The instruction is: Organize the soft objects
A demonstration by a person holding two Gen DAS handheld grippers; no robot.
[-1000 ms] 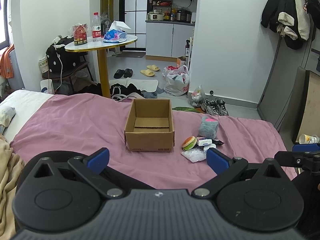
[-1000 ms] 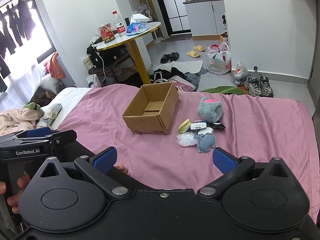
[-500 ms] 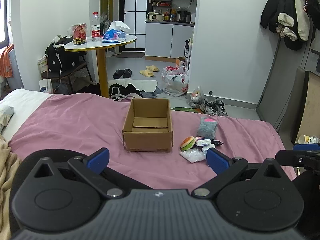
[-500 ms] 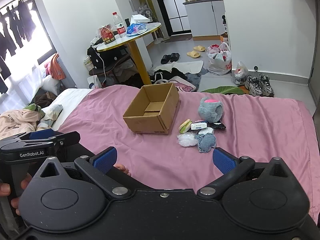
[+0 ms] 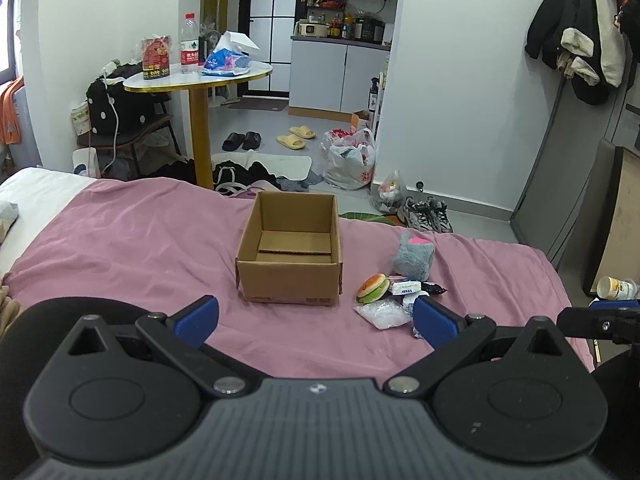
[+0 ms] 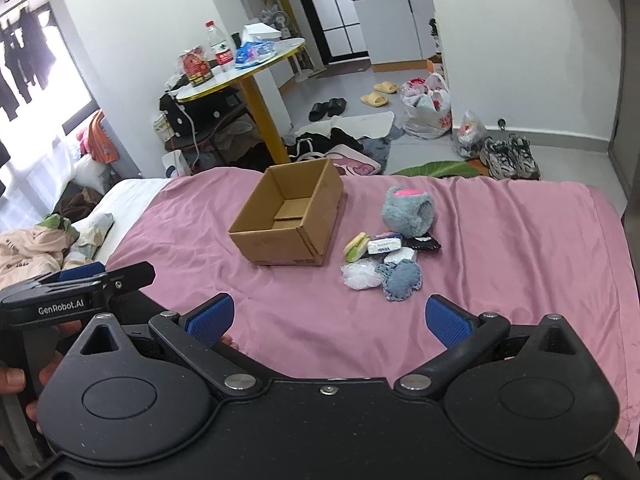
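Both claws, your left claw [image 5: 316, 318] and right claw [image 6: 327, 318], gape wide over the pink bedspread [image 6: 500, 240], gripping nothing. Beyond them the cardboard box [image 5: 290, 248] sits empty, the soft toys [image 6: 390, 244] heaped just beside it. Since a second ago, everything has stayed put.

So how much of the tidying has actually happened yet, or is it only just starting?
Only just starting. Done: nothing; the cardboard box on the pink bedspread shows only its bare bottom. In hand: nothing; the left gripper and right gripper are both open, short of the pile. Left: all of it, including the fluffy grey toy, burger toy, blue knitted piece and clear bag beside the box.
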